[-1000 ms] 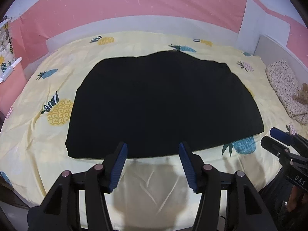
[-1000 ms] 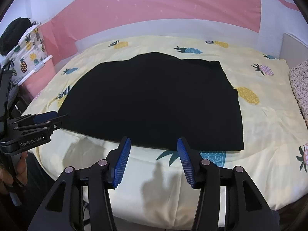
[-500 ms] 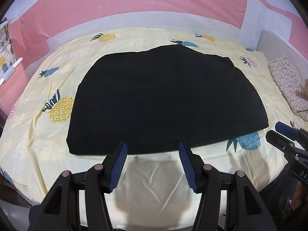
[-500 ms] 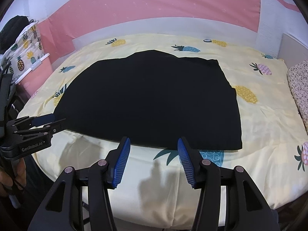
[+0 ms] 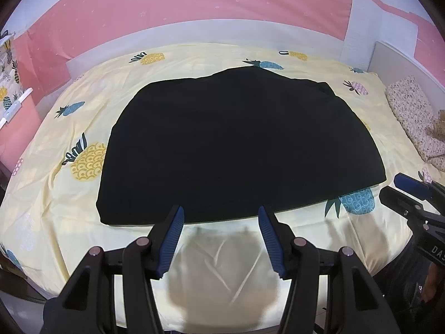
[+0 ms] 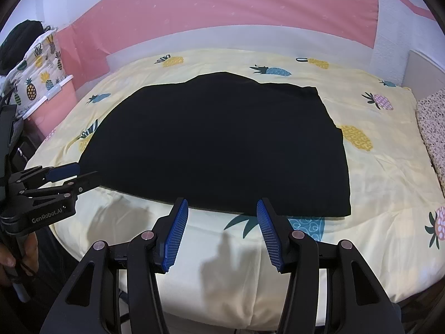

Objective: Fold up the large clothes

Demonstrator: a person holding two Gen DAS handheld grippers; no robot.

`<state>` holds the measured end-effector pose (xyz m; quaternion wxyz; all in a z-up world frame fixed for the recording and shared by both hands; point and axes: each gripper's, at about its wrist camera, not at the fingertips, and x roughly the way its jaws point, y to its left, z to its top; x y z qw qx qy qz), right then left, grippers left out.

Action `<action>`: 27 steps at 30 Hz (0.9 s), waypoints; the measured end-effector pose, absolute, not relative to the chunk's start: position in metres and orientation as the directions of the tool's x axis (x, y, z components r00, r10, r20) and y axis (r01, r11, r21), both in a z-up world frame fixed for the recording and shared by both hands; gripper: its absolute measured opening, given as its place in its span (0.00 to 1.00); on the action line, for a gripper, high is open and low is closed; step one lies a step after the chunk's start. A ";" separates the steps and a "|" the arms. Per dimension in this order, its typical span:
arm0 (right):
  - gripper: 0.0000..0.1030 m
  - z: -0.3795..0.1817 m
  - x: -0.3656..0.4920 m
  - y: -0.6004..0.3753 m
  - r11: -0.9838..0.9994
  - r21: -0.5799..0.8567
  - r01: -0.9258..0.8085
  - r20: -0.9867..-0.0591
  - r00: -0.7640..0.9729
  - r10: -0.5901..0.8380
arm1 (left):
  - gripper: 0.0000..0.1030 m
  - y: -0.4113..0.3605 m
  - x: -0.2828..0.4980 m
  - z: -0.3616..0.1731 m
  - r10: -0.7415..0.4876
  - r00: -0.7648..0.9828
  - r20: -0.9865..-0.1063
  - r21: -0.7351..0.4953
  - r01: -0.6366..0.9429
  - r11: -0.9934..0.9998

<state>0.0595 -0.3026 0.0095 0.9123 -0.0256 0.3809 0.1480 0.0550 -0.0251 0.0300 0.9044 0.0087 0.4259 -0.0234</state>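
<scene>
A large black garment [image 5: 239, 144] lies spread flat on the bed, roughly rectangular with a small peak at its far edge; it also shows in the right wrist view [image 6: 219, 144]. My left gripper [image 5: 221, 217] is open and empty, hovering just above the garment's near edge. It also shows at the left of the right wrist view [image 6: 75, 174]. My right gripper [image 6: 222, 211] is open and empty, over the near edge toward the garment's right corner. It appears at the right of the left wrist view [image 5: 400, 188].
The bed has a yellow pineapple-print sheet [image 5: 83, 161] with creases near the front edge [image 6: 250, 272]. A pink wall [image 5: 194, 8] runs behind. A speckled pillow [image 5: 411, 119] lies at the right. A pineapple-print bag [image 6: 39, 64] stands at the left.
Both grippers have shifted slightly back from the bed, so the garment sits a little further off. Both stay open and empty.
</scene>
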 end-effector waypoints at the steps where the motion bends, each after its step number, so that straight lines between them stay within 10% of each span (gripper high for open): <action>1: 0.51 0.009 0.060 -0.303 0.955 0.066 -0.290 -0.704 0.665 0.251 | 0.56 -0.026 0.055 0.030 -0.036 0.636 -0.771 -0.006 0.049 0.999; 27: 0.51 0.008 0.061 -0.305 0.954 0.072 -0.291 -0.710 0.657 0.254 | 0.57 -0.029 0.055 0.029 -0.027 0.627 -0.779 0.002 0.045 0.999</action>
